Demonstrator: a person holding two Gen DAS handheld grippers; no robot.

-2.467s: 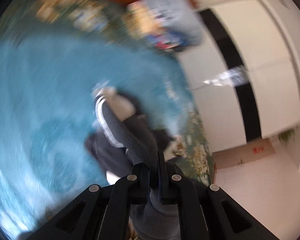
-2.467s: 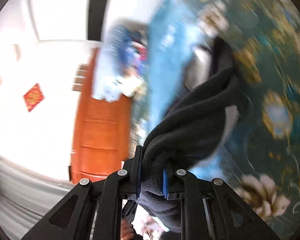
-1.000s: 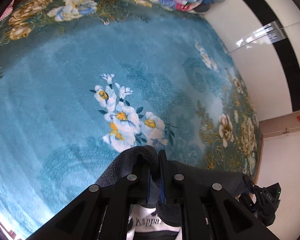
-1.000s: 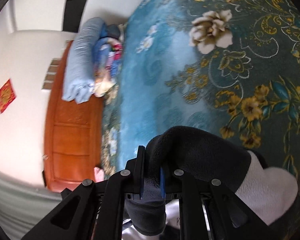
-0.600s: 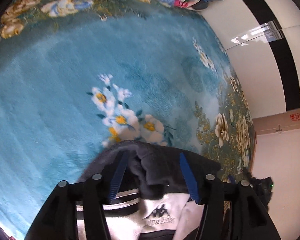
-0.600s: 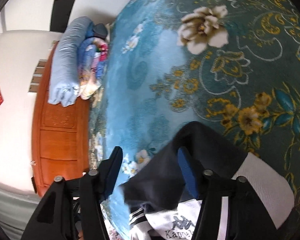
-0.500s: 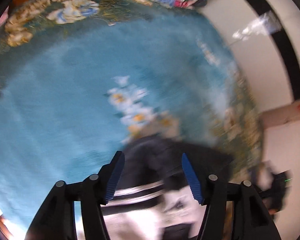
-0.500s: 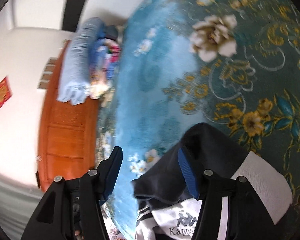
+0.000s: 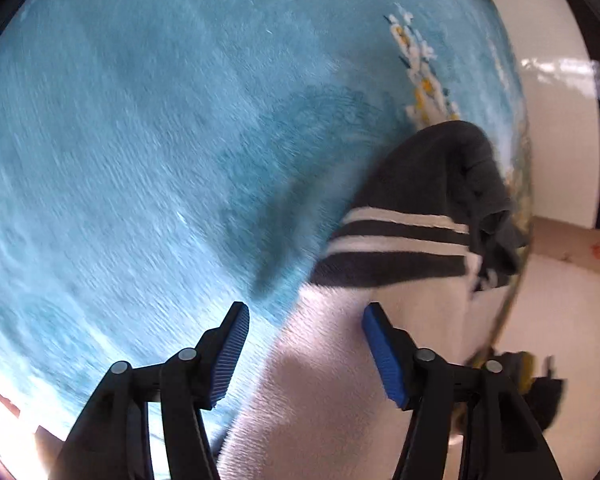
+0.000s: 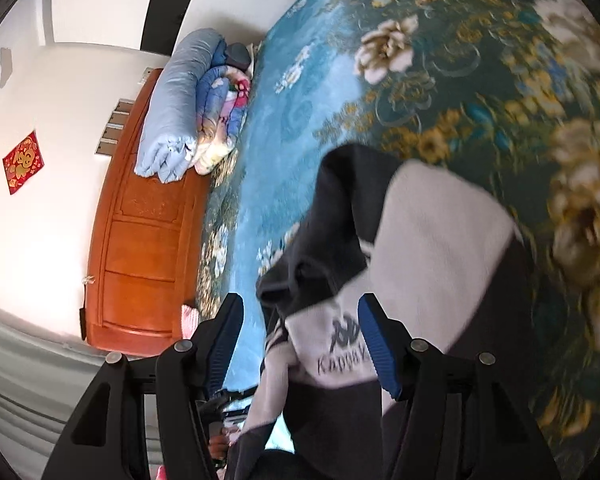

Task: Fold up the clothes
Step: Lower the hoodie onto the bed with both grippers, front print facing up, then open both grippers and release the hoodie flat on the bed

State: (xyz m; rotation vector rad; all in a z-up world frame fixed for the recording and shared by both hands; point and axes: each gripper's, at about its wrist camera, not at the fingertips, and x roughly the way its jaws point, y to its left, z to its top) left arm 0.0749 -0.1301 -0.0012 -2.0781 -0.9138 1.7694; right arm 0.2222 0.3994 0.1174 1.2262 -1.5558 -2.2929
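Note:
A black and white fleece garment (image 9: 396,264) with white stripes lies on the teal floral bedspread (image 9: 148,128). In the right wrist view it (image 10: 432,248) shows a white panel and a black "Kappa" logo. My left gripper (image 9: 305,350) is open and empty, above the garment's white part near its left edge. My right gripper (image 10: 300,342) is open and empty, just above the logo end of the garment. Its lower end is hidden behind the grippers.
Rolled blue and patterned quilts (image 10: 188,108) lie at the head of the bed against an orange wooden headboard (image 10: 140,240). The bed edge and pale floor (image 9: 560,320) are at the right in the left wrist view. A red decoration (image 10: 22,160) hangs on the wall.
Both grippers held the dark fleece, laid it on the bedspread and opened, letting it go. They have since drawn back, the left one swinging left over the garment.

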